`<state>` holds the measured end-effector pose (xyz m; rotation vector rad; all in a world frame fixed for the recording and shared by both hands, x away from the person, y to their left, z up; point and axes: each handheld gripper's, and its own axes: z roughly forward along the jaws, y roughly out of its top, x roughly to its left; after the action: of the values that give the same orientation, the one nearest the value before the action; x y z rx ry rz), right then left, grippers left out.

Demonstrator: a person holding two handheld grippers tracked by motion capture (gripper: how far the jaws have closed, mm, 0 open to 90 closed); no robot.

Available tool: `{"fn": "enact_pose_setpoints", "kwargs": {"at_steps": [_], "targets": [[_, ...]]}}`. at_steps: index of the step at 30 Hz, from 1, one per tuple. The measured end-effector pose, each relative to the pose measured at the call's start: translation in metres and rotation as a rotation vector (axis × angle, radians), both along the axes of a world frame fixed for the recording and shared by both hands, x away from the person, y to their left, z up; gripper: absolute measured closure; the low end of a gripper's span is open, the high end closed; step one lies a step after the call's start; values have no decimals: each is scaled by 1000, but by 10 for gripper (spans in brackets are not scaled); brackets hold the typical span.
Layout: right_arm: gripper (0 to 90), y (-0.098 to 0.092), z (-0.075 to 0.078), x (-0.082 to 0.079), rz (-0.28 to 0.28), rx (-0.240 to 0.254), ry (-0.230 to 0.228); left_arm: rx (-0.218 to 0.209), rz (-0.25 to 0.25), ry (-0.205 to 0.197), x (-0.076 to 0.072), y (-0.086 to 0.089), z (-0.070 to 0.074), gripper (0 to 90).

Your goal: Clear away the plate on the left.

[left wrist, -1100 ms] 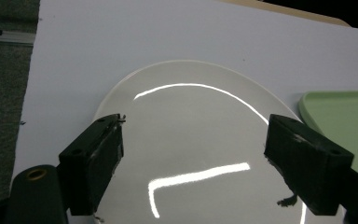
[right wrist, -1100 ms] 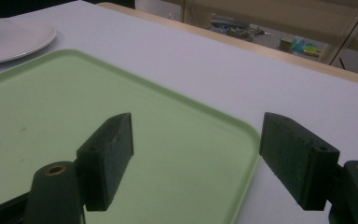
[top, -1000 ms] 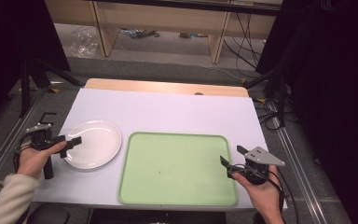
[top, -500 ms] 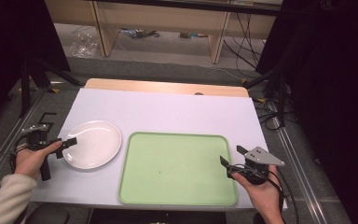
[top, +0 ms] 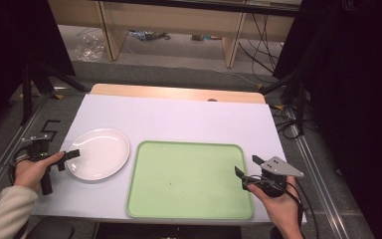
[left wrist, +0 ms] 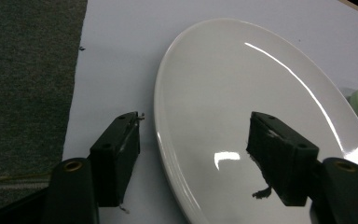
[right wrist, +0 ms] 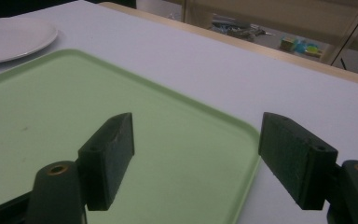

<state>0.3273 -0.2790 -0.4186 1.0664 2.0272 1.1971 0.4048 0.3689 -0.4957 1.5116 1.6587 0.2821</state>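
A white empty plate [top: 98, 153] lies at the left of the white table, beside an empty green tray [top: 189, 179]. My left gripper [top: 68, 159] is open at the plate's left rim. In the left gripper view [left wrist: 196, 158] one jaw hangs over the plate [left wrist: 242, 93] and the other over the bare table, with the rim between them and nothing gripped. My right gripper [top: 247, 167] is open at the tray's right edge. In the right gripper view [right wrist: 198, 158] the rim of the tray [right wrist: 74, 126] runs between its jaws, and the plate [right wrist: 14, 37] shows far off.
The white tabletop [top: 179, 119] ends in a wooden strip [top: 179, 93] at the back. Behind it are shelf legs, cables [top: 258, 45] and a plastic bag [top: 92, 50] on the floor. A black stand [top: 30, 84] rises at the left.
My left gripper has drawn back slightly toward the near left, staying at the plate's rim. The plate, the tray and the right gripper have not moved.
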Motion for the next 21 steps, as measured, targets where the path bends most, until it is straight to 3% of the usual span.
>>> {"fn": "enact_pose_setpoints", "kwargs": {"at_steps": [10, 21], "targets": [[278, 1, -1, 0, 0, 10, -3, -68, 17, 32, -1, 5, -3, 508], [283, 1, -1, 1, 4, 1, 1, -135, 57, 107, 1, 9, -4, 670]]}}
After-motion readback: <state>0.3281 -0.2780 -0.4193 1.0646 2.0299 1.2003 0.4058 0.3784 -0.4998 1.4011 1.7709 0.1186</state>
